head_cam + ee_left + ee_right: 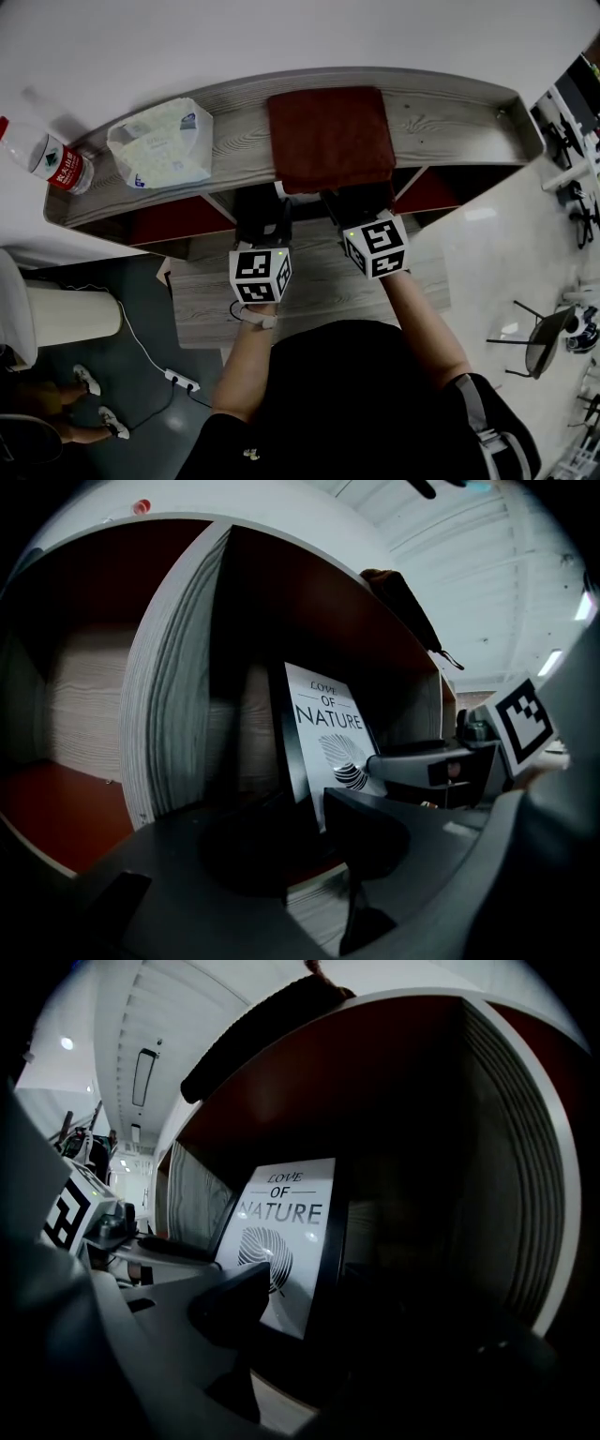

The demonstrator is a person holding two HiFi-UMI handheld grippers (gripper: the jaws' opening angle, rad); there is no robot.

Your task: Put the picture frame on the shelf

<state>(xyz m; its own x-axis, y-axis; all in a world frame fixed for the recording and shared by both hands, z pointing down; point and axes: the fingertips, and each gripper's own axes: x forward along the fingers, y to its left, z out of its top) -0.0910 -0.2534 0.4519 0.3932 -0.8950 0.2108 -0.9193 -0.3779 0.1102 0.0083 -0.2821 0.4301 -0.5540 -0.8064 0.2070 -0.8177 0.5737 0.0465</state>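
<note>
The picture frame, black-edged with a white "Love of Nature" print, stands upright and leans back inside the middle compartment of the wooden shelf. In the head view only a white sliver of the frame shows under the shelf top. My left gripper straddles the frame's left edge, its jaws apart and not pressing. My right gripper straddles the right edge of the frame, jaws spread wide, the inner finger in front of the print. In the head view both grippers reach into the compartment side by side.
A dark red cloth lies on the shelf top and hangs over its front edge. A tissue pack and a water bottle lie at the top's left end. A wood-grain divider walls off the left compartment. A lower wooden ledge lies under my arms.
</note>
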